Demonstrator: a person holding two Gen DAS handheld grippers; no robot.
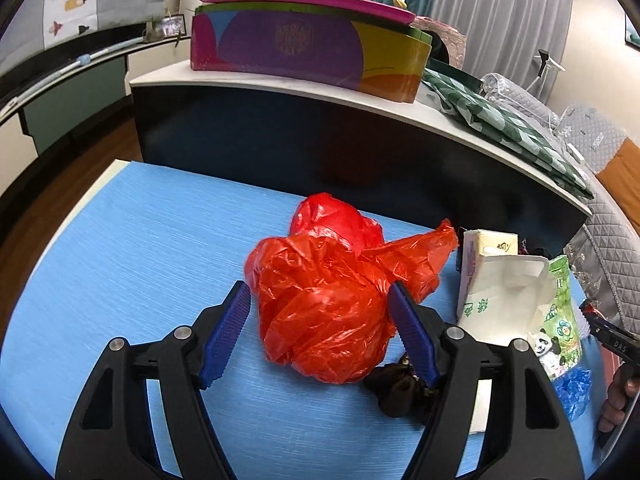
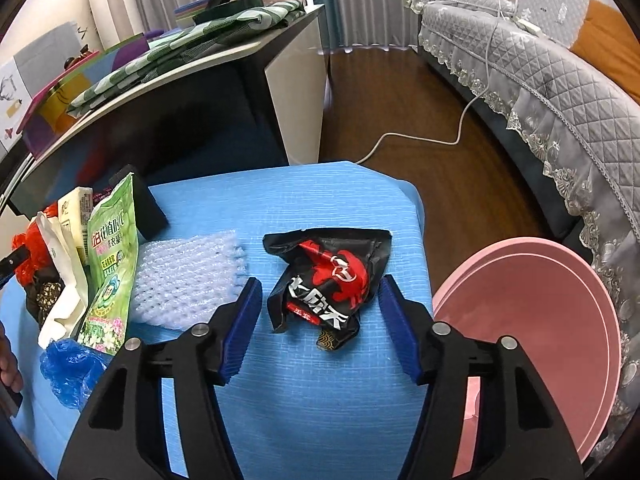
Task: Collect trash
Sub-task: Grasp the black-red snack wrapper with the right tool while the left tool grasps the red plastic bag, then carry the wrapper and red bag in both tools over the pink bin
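While both grippers gape, the left gripper [image 1: 320, 328] straddles a crumpled red bag [image 1: 320, 304] on the blue mat [image 1: 140, 240]; the right gripper [image 2: 320, 320] flanks a black wrapper [image 2: 328, 284] (long axis near-to-far).

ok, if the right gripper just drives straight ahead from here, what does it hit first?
Most likely the crumpled black-and-red snack wrapper on the blue mat: it lies between the open right gripper fingers, slightly ahead. Depth is hard to judge.

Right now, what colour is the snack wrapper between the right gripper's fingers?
The snack wrapper is black with red and white print, clearest in the right wrist view.
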